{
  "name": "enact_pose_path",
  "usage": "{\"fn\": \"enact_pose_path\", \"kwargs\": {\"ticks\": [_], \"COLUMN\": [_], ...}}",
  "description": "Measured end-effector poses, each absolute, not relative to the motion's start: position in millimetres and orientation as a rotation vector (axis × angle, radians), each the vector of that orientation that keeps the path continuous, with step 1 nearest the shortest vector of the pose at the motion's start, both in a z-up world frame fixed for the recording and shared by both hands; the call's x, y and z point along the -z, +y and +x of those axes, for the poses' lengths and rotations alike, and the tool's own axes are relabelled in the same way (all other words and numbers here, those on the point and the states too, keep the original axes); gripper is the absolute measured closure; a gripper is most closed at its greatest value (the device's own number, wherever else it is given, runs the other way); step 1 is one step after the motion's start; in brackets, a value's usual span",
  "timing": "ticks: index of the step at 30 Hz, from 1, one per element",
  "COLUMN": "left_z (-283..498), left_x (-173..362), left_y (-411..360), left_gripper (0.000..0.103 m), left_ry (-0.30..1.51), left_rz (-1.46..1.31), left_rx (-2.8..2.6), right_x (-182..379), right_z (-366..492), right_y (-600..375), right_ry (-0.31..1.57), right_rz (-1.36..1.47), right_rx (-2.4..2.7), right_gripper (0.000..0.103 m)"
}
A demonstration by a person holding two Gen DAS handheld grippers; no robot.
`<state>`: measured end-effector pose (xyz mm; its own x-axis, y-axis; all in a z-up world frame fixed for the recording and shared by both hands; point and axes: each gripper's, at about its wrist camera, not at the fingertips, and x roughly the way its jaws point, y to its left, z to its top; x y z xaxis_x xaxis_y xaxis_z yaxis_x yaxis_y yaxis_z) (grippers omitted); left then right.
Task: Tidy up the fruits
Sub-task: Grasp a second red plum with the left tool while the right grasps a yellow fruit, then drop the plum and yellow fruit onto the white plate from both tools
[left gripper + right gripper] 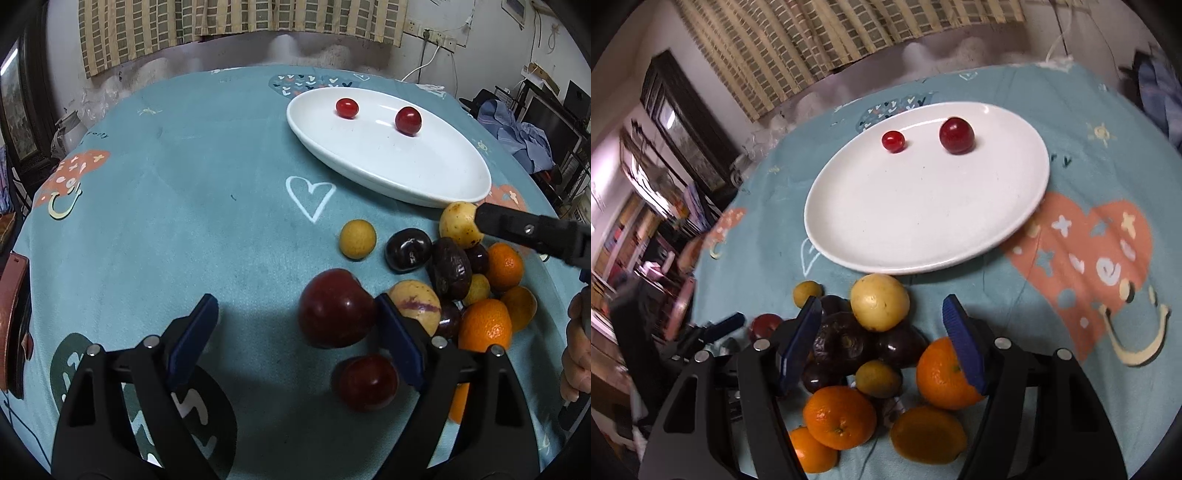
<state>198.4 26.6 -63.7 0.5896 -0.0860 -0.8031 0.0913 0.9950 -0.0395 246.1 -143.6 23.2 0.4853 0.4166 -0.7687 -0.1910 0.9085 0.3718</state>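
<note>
Sorting round fruits from a loose heap toward a shallow white oval ceramic plate (424, 184) on a teal printed tablecloth over the tabletop (184, 206).

Left to right in the left wrist view: the left claw (295, 332) stands wide and empty over bare cloth at the near edge, its right blue pad just beside a large glossy dark-red plum (334, 308); whether pad and skin touch cannot be told. A second dark-red plum (367, 382) lies nearer the edge. Beyond come a small round yellow fruit (357, 238), a shiny near-black plum (408, 250), a wrinkled dark-purple fruit (450, 267) and bright orange tangerines (484, 325). Farther right, the right claw (882, 339) hovers over the heap at medium width, gripping nothing, with a pale yellow speckled fruit (880, 302) ahead between its fingers.

The plate sits toward the far right edge, holding a small red cherry tomato (347, 108) and a larger red round fruit (408, 120), well apart.

Handling, as judged: the plums are firm, smooth and likely slippery, so pads should meet across the widest girth. Tangerines yield slightly and grip well. The wrinkled fruit looks soft; squeeze lightly. All roll freely; neighbours may be disturbed.
</note>
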Motion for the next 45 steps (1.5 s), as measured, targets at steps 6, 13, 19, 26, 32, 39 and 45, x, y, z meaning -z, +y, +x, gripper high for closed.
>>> {"fn": "enact_pose_path", "kwargs": {"ticks": [6, 13, 19, 26, 32, 39, 45], "left_z": [197, 194, 194, 193, 189, 225, 266], "left_x": [62, 61, 60, 53, 31, -13, -10], "left_y": [24, 19, 17, 30, 35, 16, -17], "left_gripper": [0.027, 0.061, 0.062, 0.062, 0.062, 0.062, 0.061], "left_ry": [0.932, 0.933, 0.927, 0.900, 0.839, 0.785, 0.784], "left_rz": [0.002, -0.010, -0.004, -0.031, -0.038, -0.018, -0.040], "left_rx": [0.132, 0.213, 0.214, 0.168, 0.136, 0.137, 0.163], "right_x": [-8, -10, -24, -36, -65, -94, -66], "right_z": [258, 251, 244, 243, 235, 256, 286], "right_y": [-133, -146, -154, -168, -195, -194, -189], "right_ry": [1.034, 1.017, 0.976, 0.937, 0.836, 0.785, 0.828], "right_rz": [0.203, 0.260, 0.287, 0.334, 0.374, 0.296, 0.302], "right_rx": [-0.371, -0.396, -0.405, -0.389, -0.344, -0.289, -0.253], "right_gripper": [0.062, 0.067, 0.067, 0.067, 0.067, 0.067, 0.067]}}
